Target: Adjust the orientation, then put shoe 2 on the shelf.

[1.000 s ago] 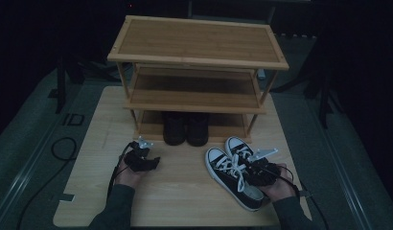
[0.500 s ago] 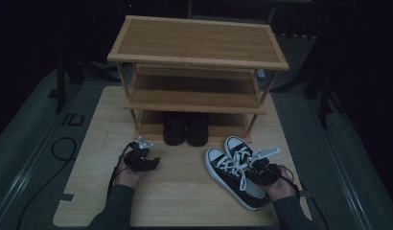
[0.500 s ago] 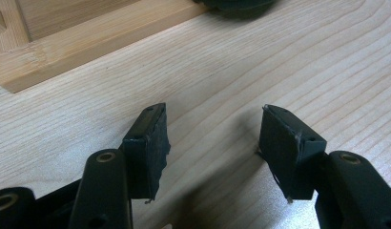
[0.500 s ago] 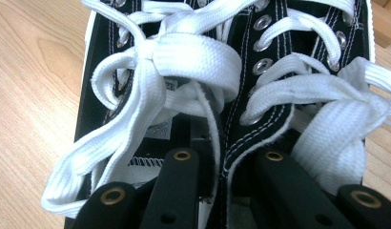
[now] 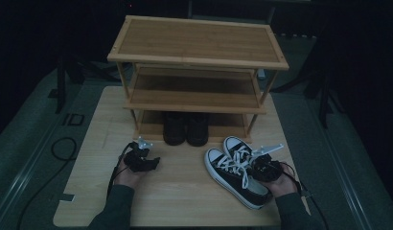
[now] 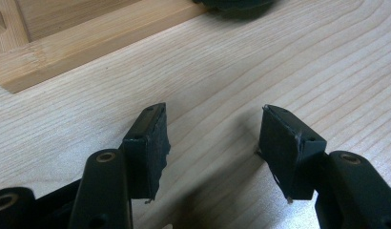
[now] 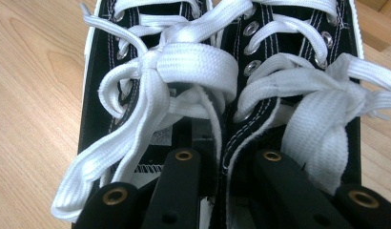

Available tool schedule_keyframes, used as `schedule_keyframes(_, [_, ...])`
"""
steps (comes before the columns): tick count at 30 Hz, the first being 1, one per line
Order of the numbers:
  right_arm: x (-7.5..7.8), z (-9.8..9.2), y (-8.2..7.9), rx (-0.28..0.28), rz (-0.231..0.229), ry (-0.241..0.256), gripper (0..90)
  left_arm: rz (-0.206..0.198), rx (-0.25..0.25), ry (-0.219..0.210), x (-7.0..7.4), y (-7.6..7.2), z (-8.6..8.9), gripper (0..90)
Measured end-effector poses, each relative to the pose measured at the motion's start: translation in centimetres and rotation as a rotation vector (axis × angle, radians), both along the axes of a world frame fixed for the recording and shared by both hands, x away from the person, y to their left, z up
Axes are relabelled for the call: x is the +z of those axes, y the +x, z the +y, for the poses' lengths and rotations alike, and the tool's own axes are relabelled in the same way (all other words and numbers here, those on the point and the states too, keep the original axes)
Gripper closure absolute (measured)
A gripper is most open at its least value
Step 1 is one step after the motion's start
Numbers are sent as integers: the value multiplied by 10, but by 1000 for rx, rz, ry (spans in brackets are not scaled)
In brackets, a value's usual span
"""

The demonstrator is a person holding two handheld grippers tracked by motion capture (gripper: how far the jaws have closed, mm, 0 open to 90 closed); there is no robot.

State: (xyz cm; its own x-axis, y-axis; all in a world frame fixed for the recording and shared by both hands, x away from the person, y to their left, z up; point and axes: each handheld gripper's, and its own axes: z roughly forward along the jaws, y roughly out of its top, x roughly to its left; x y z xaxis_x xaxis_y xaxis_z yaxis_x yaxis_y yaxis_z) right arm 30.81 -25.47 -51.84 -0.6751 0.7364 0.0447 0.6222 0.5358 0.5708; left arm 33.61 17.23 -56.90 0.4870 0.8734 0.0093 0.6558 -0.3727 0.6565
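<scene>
Right gripper (image 5: 258, 165) clamped on sneakers' (image 5: 233, 175) inner walls; left gripper (image 5: 154, 163) wide; boots (image 5: 186, 128) in rack (image 5: 199, 60).

No brand, label or number can be read anywhere; the only mark is a dark sign resembling the letters "ID" on the grey floor mat (image 5: 72, 119) left of the table (image 5: 185, 201), too blurred to be sure.

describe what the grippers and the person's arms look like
Both grippers are black. The left gripper has flat rectangular pads on arms with brass-ringed holes. The right gripper carries a pale three-cornered plate and trails a dark cable. Both sleeves are dark green.
</scene>
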Motion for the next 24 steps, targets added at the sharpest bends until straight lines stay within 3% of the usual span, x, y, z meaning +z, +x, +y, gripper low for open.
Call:
schedule_keyframes(6, [6, -6, 1, -10, -6, 17, 851, 1, -2, 2, 0, 0, 0, 437])
schedule_keyframes(24, [19, -12, 2, 29, -27, 19, 850, 2, -6, 3, 0, 0, 0, 436])
